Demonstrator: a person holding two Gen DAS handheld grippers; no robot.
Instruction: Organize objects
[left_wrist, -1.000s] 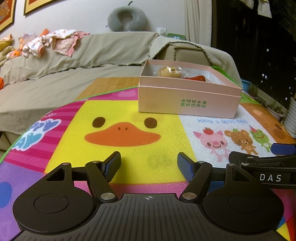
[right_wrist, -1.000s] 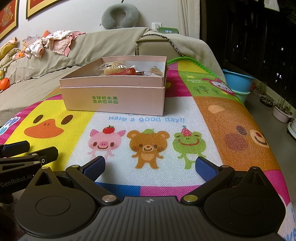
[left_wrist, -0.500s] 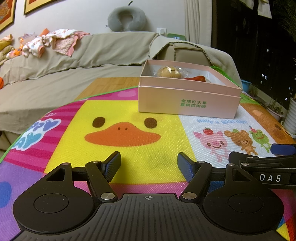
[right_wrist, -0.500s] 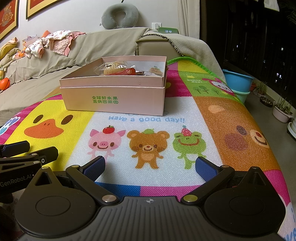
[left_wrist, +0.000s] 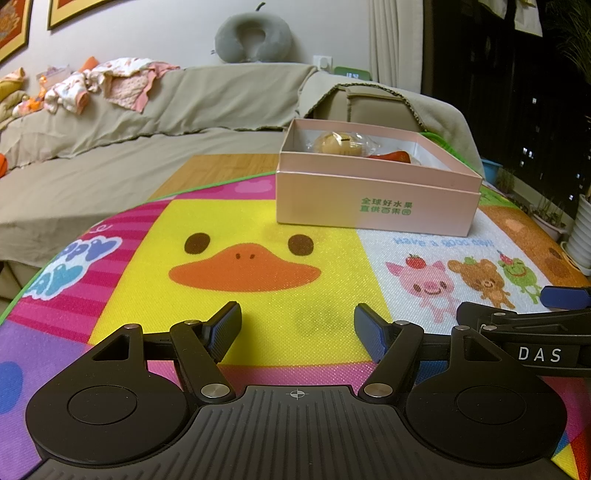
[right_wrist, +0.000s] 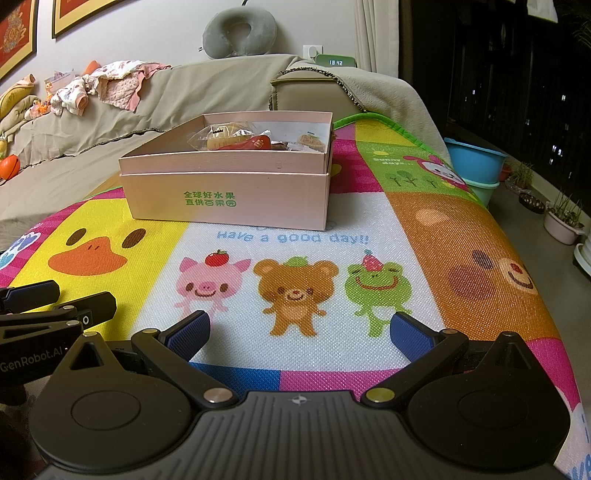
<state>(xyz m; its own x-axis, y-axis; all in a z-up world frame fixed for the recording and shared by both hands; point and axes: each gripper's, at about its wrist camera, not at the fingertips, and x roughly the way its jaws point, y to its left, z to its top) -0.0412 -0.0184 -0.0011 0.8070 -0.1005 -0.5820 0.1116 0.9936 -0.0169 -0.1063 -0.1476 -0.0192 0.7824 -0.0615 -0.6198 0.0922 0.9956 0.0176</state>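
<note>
Looking across the scene from biggest to smallest, you have the cartoon play mat covering the surface, and on it, well ahead of you, the pink box with green lettering, sitting open and nested in what looks like its own lid. Inside the box lie several wrapped snacks: a round pale one in clear film, a red packet, and a few smaller sachets toward the far right corner; the rest of the contents sit below the rim and you cannot see them from here. Nothing loose shows on the mat around the box, so either the gathering is already finished or the sorting is meant to happen inside the box; the views do not settle which. Your left hand-held gripper hovers low over the yellow duck panel, jaws apart and empty. Your right hand-held gripper hovers low over the pig, bear and frog, spread wider and also empty. Both sit well short of the box, so any reach into it is not yet begun.
</note>
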